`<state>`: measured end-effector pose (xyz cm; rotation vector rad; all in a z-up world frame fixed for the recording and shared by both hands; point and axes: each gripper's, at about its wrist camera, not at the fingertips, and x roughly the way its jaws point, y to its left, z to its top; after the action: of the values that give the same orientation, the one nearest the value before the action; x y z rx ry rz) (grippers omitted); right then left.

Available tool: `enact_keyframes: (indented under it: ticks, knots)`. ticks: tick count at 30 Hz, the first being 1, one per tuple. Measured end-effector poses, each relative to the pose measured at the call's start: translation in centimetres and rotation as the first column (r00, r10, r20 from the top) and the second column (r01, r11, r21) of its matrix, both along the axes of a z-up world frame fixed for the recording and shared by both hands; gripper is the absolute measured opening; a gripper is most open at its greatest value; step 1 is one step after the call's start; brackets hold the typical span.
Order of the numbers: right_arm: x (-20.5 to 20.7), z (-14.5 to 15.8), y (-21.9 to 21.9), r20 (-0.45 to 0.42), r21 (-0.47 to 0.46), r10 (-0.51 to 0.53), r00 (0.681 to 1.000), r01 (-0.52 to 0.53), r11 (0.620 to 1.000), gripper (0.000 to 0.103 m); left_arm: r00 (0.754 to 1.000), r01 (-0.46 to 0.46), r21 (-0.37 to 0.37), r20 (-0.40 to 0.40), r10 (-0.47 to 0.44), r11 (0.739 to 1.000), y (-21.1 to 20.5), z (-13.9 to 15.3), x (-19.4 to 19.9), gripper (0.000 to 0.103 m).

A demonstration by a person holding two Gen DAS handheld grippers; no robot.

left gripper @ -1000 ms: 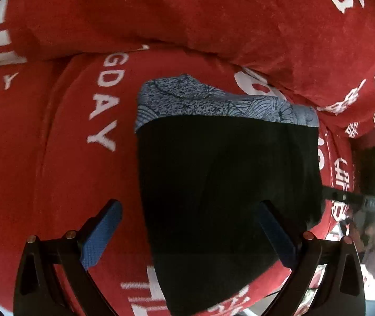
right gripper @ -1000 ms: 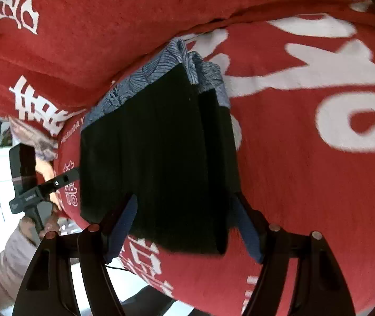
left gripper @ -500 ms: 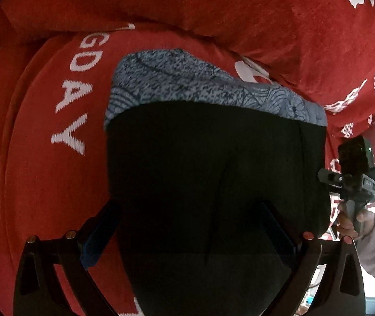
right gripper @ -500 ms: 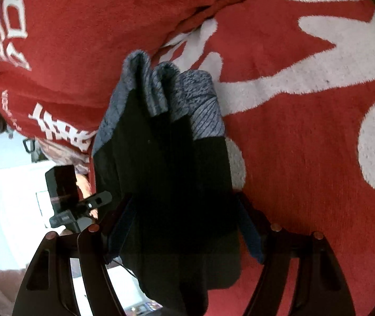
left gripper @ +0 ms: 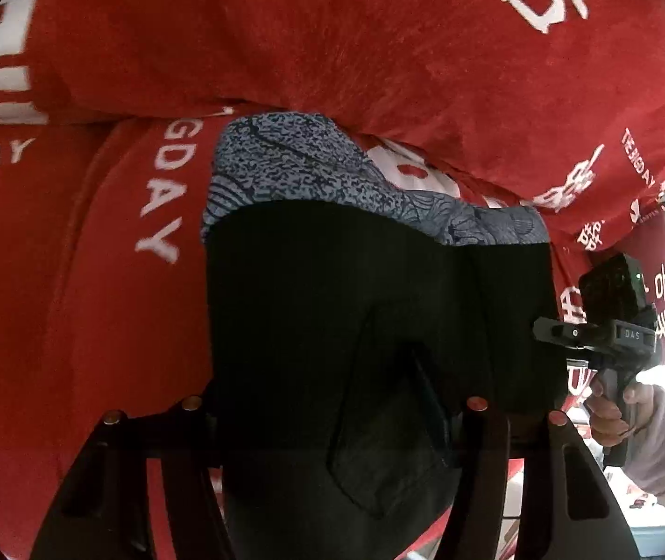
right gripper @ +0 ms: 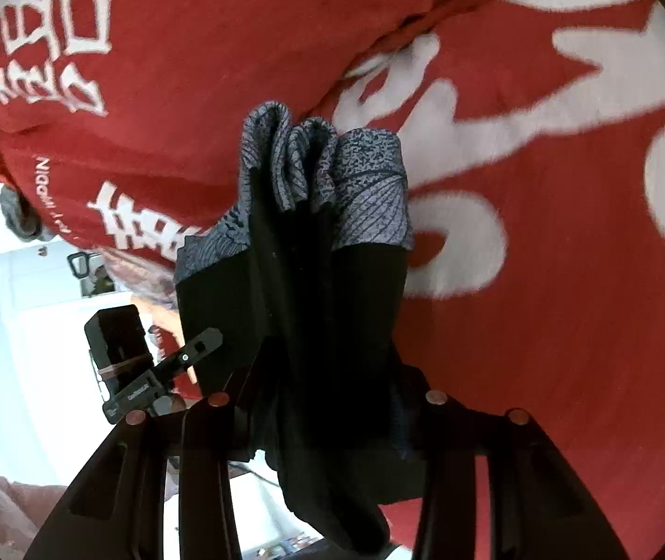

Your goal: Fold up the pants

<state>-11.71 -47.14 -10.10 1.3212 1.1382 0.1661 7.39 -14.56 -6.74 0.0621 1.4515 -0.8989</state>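
Black pants point(left gripper: 332, 289) with a blue-grey patterned band point(left gripper: 295, 172) lie folded on the red printed cover point(left gripper: 75, 280). My left gripper point(left gripper: 332, 401) has its jaws closing on the near edge of the pants, where the black cloth puckers between them and hides the pads. In the right wrist view the pants point(right gripper: 323, 289) are bunched into upright folds, the patterned band point(right gripper: 360, 186) on top. My right gripper point(right gripper: 328, 387) is closing on that bunch, cloth filling the gap. Its near end hangs off the edge.
A thick red cushion point(left gripper: 379, 37) with white lettering rises right behind the pants. The cover's edge drops off to a bright white room point(right gripper: 29, 303). A hand in a pale sleeve point(left gripper: 650, 429) holds the right gripper's handle at the pants' right side.
Both grippers' jaws have narrowed from wide apart onto the black cloth. The pants went from flat to bunched, and the near edge has lifted. Both cameras moved in close, then drew back a little.
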Motion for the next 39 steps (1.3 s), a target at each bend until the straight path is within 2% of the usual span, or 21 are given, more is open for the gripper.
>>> enact_keyframes:
  ticks: [4, 6, 9, 10, 11, 14, 15, 19, 22, 24, 28, 30, 33, 36, 38, 39]
  knots:
    - [-1.7, 0.4, 3.1, -0.004, 0.037, 0.003, 1.0, -0.003, 0.999, 0.044, 1.0, -0.013, 0.042, 0.012, 0.013, 0.999, 3.0, 0.4, -2.1, 0.063]
    - [-2.7, 0.1, 4.8, -0.015, 0.043, 0.011, 1.0, -0.011, 0.999, 0.044, 0.999, -0.033, 0.062, -0.001, 0.033, 0.998, 4.5, -0.3, -3.0, 0.063]
    - [-3.7, -1.4, 6.9, -0.066, 0.028, 0.032, 0.997, -0.03, 0.999, 0.044, 0.997, -0.07, 0.135, -0.02, 0.073, 0.988, 7.3, -2.6, -3.9, 0.066]
    - [-3.8, -1.9, 7.3, -0.089, 0.006, 0.039, 0.995, -0.039, 0.999, 0.044, 0.996, -0.083, 0.154, -0.023, 0.087, 0.985, 7.4, -3.6, -4.3, 0.07]
    - [-3.9, -2.2, 7.7, -0.112, -0.045, 0.053, 0.992, -0.058, 0.997, 0.047, 0.995, -0.1, 0.158, -0.015, 0.104, 0.982, 7.8, -4.1, -4.3, 0.08]
    - [-3.7, -1.9, 7.9, -0.167, -0.179, 0.062, 0.984, -0.092, 0.98, 0.062, 0.993, -0.118, 0.177, 0.001, 0.119, 0.977, 8.1, -4.1, -4.1, 0.09]
    - [-3.6, -1.5, 8.0, -0.176, -0.203, 0.062, 0.982, -0.098, 0.974, 0.062, 0.993, -0.118, 0.194, 0.02, 0.117, 0.974, 8.0, -4.0, -4.1, 0.094]
    - [-3.2, 0.7, 8.5, -0.248, -0.346, 0.089, 0.965, -0.174, 0.922, 0.067, 0.99, -0.117, 0.28, 0.106, 0.091, 0.953, 7.8, -2.6, -4.8, 0.095]
    - [-3.1, 1.9, 9.0, -0.308, -0.386, 0.093, 0.947, -0.213, 0.898, 0.068, 0.988, -0.119, 0.33, 0.136, 0.077, 0.936, 7.5, -1.1, -5.6, 0.095]
    - [-2.9, 3.0, 9.5, -0.335, -0.4, 0.083, 0.938, -0.222, 0.889, 0.068, 0.987, -0.105, 0.339, 0.149, 0.057, 0.935, 7.2, 0.2, -6.6, 0.095]
    - [-3.2, 5.2, 10.7, -0.338, -0.402, 0.062, 0.939, -0.204, 0.893, 0.074, 0.983, -0.076, 0.366, 0.182, 0.009, 0.928, 6.9, 2.7, -8.3, 0.095]
    - [-3.2, 6.4, 11.2, -0.342, -0.413, 0.061, 0.938, -0.208, 0.887, 0.078, 0.983, -0.068, 0.382, 0.186, -0.004, 0.922, 6.6, 3.8, -9.0, 0.095]
    - [-3.4, 8.0, 12.4, -0.352, -0.437, 0.081, 0.932, -0.24, 0.867, 0.078, 0.981, -0.067, 0.39, 0.194, -0.01, 0.918, 6.1, 5.3, -10.1, 0.095]
    - [-3.2, 9.8, 13.0, -0.345, -0.452, 0.115, 0.931, -0.273, 0.85, 0.079, 0.975, -0.096, 0.392, 0.224, 0.007, 0.915, 5.5, 6.8, -10.7, 0.095]
    - [-2.9, 10.8, 13.2, -0.339, -0.47, 0.141, 0.93, -0.298, 0.831, 0.083, 0.97, -0.128, 0.399, 0.242, 0.031, 0.908, 5.4, 7.6, -11.1, 0.095]
    - [-2.6, 11.4, 13.3, -0.337, -0.485, 0.156, 0.928, -0.313, 0.817, 0.085, 0.966, -0.15, 0.407, 0.253, 0.047, 0.901, 5.3, 8.1, -11.3, 0.101]
